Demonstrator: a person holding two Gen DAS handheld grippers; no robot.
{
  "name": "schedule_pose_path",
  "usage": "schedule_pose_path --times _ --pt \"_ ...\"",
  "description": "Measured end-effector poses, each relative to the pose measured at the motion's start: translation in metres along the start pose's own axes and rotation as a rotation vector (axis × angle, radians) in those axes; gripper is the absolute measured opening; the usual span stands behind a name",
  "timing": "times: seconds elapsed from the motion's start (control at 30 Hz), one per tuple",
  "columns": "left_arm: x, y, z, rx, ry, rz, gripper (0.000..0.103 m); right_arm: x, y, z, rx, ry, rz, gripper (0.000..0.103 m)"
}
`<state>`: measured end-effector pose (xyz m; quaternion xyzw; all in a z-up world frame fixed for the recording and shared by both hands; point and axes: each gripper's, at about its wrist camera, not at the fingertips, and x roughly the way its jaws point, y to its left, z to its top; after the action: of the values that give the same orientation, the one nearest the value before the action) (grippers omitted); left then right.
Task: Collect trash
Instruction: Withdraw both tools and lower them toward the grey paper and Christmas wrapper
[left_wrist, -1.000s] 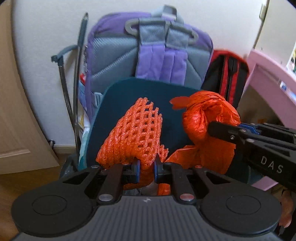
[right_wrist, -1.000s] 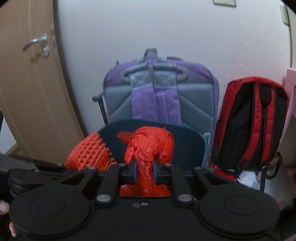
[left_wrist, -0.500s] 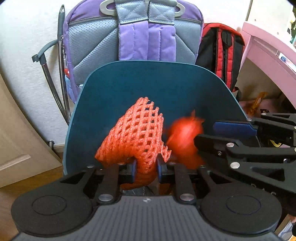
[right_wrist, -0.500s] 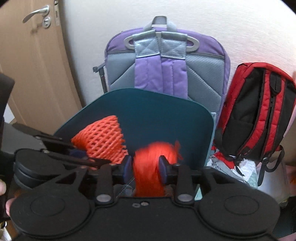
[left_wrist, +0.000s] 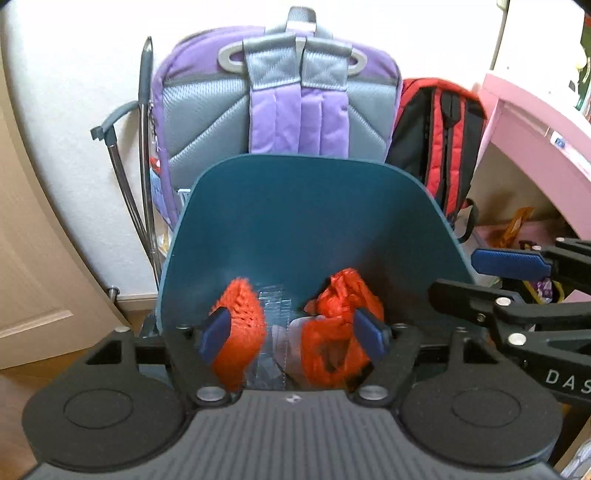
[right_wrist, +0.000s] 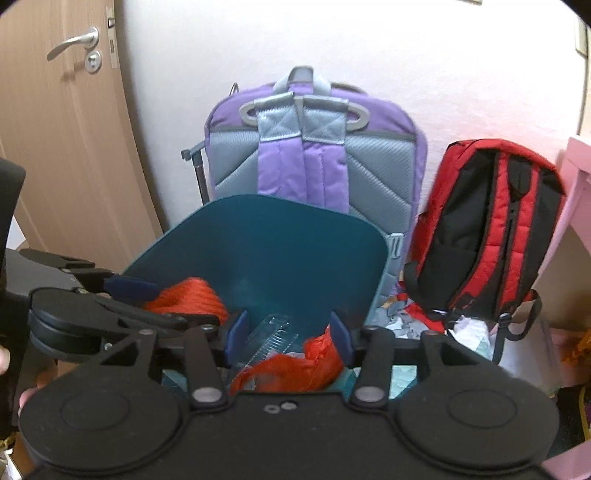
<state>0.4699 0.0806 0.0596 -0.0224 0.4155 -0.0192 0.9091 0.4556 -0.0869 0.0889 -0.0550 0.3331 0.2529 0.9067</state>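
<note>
My left tongs (left_wrist: 291, 334) and right tongs (right_wrist: 289, 334) are opening, nothing clamped; the net (left_wrist: 240, 332) and bag (left_wrist: 340, 332) lie below them inside the bin (left_wrist: 295, 206), net leftward.

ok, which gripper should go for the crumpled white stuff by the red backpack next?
Right, likely. The crumpled white stuff lies at the foot of the red backpack, right of the teal bin, nearest the right gripper; the left gripper is across the bin. Both jaws are opening, gripping nothing.
</note>
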Motion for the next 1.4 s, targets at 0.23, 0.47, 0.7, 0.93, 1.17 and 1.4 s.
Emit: schedule_pose_path --times 0.23,0.47,0.7,0.93,1.17,1.4 --pt "-0.044 -0.009 -0.005 0.013 -0.032 0.002 0.076 -0.046 0.005 -0.001 -0.013 -0.033 -0.001 0.051" --pt "-0.096 -0.014 -0.022 -0.009 -0.084 -0.030 0.078 -0.100 0.020 -0.012 -0.043 -0.071 0.015 0.052" --pt "-0.144 -0.021 -0.050 -0.016 -0.128 -0.068 0.083 -0.144 0.035 -0.029 -0.064 -0.103 0.046 0.052" --pt "-0.170 -0.027 -0.090 -0.005 -0.152 -0.109 0.083 -0.169 0.043 -0.062 -0.060 -0.117 0.081 0.053" --pt "-0.158 -0.024 -0.145 -0.001 -0.116 -0.142 0.088 -0.152 0.033 -0.120 -0.005 -0.071 0.113 0.053" --pt "-0.095 -0.011 -0.209 -0.045 -0.012 -0.199 0.102 -0.099 0.018 -0.195 0.016 0.013 0.090 0.053"
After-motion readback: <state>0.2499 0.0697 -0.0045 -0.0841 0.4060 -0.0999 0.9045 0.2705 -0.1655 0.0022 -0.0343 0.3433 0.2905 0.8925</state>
